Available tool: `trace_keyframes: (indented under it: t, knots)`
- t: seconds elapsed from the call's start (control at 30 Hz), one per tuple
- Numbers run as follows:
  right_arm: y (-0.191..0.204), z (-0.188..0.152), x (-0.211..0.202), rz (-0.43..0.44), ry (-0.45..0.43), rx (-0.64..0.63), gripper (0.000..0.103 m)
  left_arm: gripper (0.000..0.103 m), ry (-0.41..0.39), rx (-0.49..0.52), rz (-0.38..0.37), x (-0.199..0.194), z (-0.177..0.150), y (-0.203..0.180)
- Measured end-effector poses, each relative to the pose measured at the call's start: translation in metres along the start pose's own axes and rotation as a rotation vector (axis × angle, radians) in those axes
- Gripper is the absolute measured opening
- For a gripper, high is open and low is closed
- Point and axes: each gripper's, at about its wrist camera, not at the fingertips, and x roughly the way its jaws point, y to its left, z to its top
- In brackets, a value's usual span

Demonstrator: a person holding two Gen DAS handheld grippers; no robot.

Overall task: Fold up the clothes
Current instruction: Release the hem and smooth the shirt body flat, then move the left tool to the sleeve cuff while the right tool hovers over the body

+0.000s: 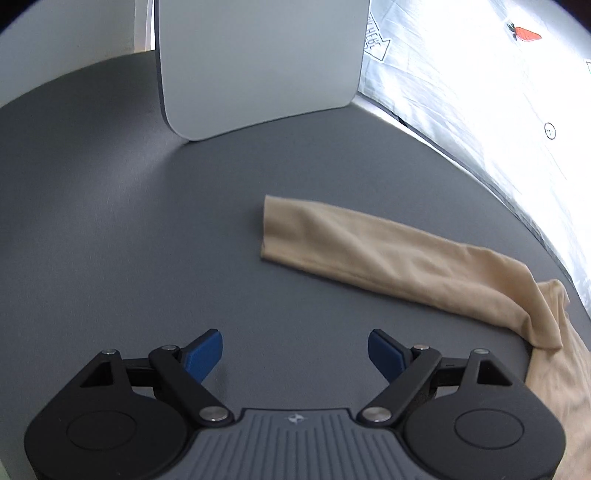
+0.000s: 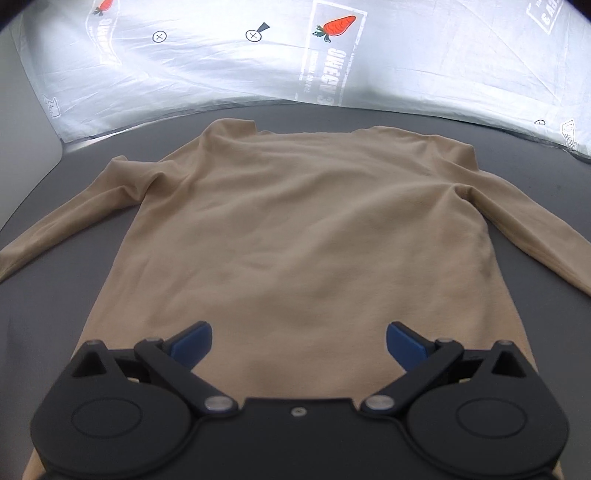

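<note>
Beige long-sleeved top [image 2: 306, 236], soft matte knit with light creases, lies flat on my smooth dark grey table [image 1: 129, 229], sleeve [image 1: 388, 254] stretched out from it, both my left gripper [image 1: 295, 354] and right gripper [image 2: 299, 345] spread wide holding nothing, crinkled translucent printed plastic sheet [image 2: 406, 70] beyond the top.

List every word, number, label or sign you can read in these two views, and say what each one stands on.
"OMEGA 3": mirrored, on the white printed sheet beneath a carrot picture.
Smaller lines beside it: too blurred to read.
Arrow label on the sheet: lettering unclear.
Circled cross marks on the sheet: signs, not text.
Beige shirt: no text.
Left gripper: a small emblem, no words.
</note>
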Motion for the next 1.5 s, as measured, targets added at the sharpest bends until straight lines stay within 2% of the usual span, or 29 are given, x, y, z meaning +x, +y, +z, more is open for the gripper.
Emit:
trace_keyframes:
  t: [0.17, 0.27, 0.37, 0.4, 0.43, 0.47, 0.5, 0.53, 0.6, 0.77, 0.87, 1.0, 1.07, 1.17, 1.23, 1.27, 1.33, 1.4, 1.5]
  knots:
    - [0.021, 0.000, 0.015, -0.078, 0.029, -0.031, 0.102, 0.087, -0.046, 0.021, 0.003, 0.035, 0.049, 0.004]
    - [0.028, 0.001, 0.022, -0.108, 0.048, -0.041, 0.102, 0.087, -0.012, 0.035, -0.008, 0.061, 0.069, -0.001]
    - [0.028, 0.003, 0.024, -0.116, 0.060, -0.032, 0.103, 0.086, 0.021, 0.062, 0.009, 0.079, 0.076, -0.012]
    - [0.027, 0.004, 0.025, -0.113, 0.063, -0.023, 0.103, 0.074, 0.009, 0.073, 0.041, 0.078, 0.074, -0.016]
    - [0.026, 0.005, 0.026, -0.109, 0.066, -0.013, 0.103, 0.058, -0.002, 0.087, 0.076, 0.077, 0.072, -0.020]
    - [0.024, 0.006, 0.028, -0.106, 0.069, -0.004, 0.103, 0.047, -0.010, 0.097, 0.092, 0.074, 0.069, -0.022]
    - [0.023, 0.007, 0.029, -0.102, 0.072, 0.004, 0.103, 0.024, -0.011, 0.095, 0.083, 0.071, 0.067, -0.023]
    - [0.022, 0.007, 0.030, -0.099, 0.075, 0.013, 0.103, 0.009, -0.009, 0.088, 0.067, 0.067, 0.065, -0.022]
    - [0.023, 0.008, 0.032, -0.098, 0.075, 0.017, 0.103, 0.008, -0.037, 0.090, 0.077, 0.055, 0.061, -0.024]
    - [0.021, 0.006, 0.031, -0.081, 0.070, 0.010, 0.103, 0.007, -0.103, 0.056, 0.158, 0.009, 0.061, -0.010]
    - [0.022, 0.004, 0.031, -0.076, 0.059, 0.001, 0.103, 0.008, -0.114, 0.049, 0.191, 0.000, 0.059, 0.005]
    - [0.022, 0.002, 0.029, -0.072, 0.048, -0.003, 0.103, 0.008, -0.058, 0.033, 0.195, 0.013, 0.049, 0.020]
    - [0.025, 0.000, 0.023, -0.066, 0.061, -0.007, 0.102, 0.009, -0.044, 0.064, 0.202, 0.018, 0.042, 0.021]
    - [0.035, -0.009, 0.009, -0.038, 0.062, -0.054, 0.100, 0.018, -0.042, 0.123, 0.213, 0.020, 0.034, 0.019]
    - [0.045, -0.020, -0.007, -0.023, 0.050, -0.109, 0.099, 0.034, -0.041, 0.130, 0.207, 0.015, 0.030, 0.021]
    - [0.050, -0.024, -0.014, -0.014, 0.044, -0.131, 0.099, 0.039, -0.040, 0.134, 0.204, 0.013, 0.029, 0.023]
    - [0.058, -0.031, -0.026, -0.005, 0.032, -0.168, 0.099, 0.057, -0.056, 0.107, 0.157, 0.001, 0.023, 0.030]
    - [0.065, -0.036, -0.036, 0.002, 0.020, -0.197, 0.098, 0.062, -0.059, 0.100, 0.121, -0.009, 0.013, 0.037]
    - [0.079, -0.040, -0.052, 0.049, 0.005, -0.238, 0.092, 0.063, -0.057, 0.089, 0.087, -0.014, 0.003, 0.044]
